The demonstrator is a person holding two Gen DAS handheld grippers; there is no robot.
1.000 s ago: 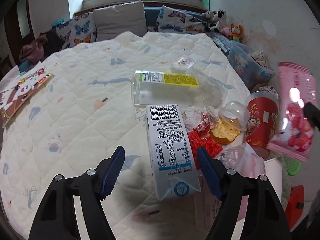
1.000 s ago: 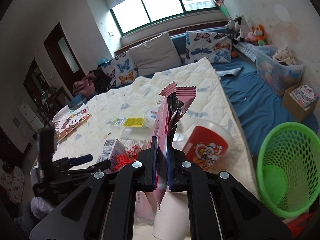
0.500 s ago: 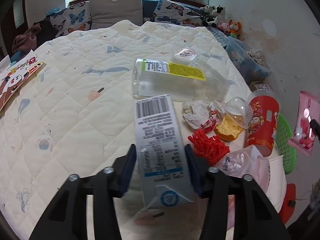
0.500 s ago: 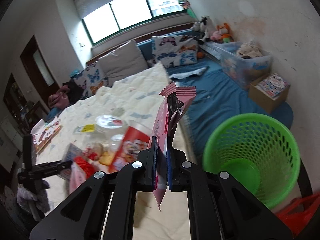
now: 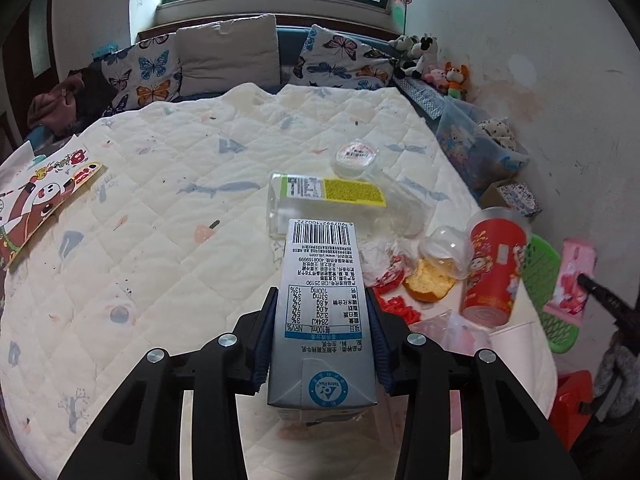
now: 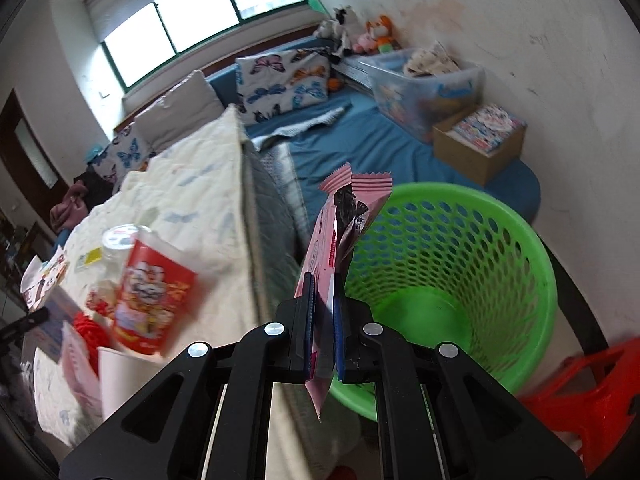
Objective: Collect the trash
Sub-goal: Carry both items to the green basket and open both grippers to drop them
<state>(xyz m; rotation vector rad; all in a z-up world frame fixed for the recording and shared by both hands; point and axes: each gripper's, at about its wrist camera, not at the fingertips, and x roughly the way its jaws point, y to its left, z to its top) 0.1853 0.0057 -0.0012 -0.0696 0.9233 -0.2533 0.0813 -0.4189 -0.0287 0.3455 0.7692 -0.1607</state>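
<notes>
My left gripper (image 5: 320, 336) is shut on a grey-white milk carton (image 5: 322, 312) and holds it above the quilted bed (image 5: 160, 216). My right gripper (image 6: 322, 320) is shut on a pink snack wrapper (image 6: 334, 240), held upright just left of the green mesh trash basket (image 6: 452, 276). The wrapper (image 5: 574, 276) and basket (image 5: 550, 300) also show at the right of the left wrist view. More trash lies on the bed: a clear bottle (image 5: 340, 204), a red paper cup (image 5: 494, 276), a clear dome lid (image 5: 448, 250), crumpled paper and red pieces.
A red stool (image 6: 588, 388) stands right of the basket. A cardboard box (image 6: 476, 144) and a clear storage bin (image 6: 424, 80) sit by the wall on the blue mat. A picture book (image 5: 36, 196) lies at the bed's left edge. Pillows line the far side.
My left gripper closed on the milk carton and lifted it. My right gripper swung right with the pink wrapper, from over the bed to beside the green basket.
</notes>
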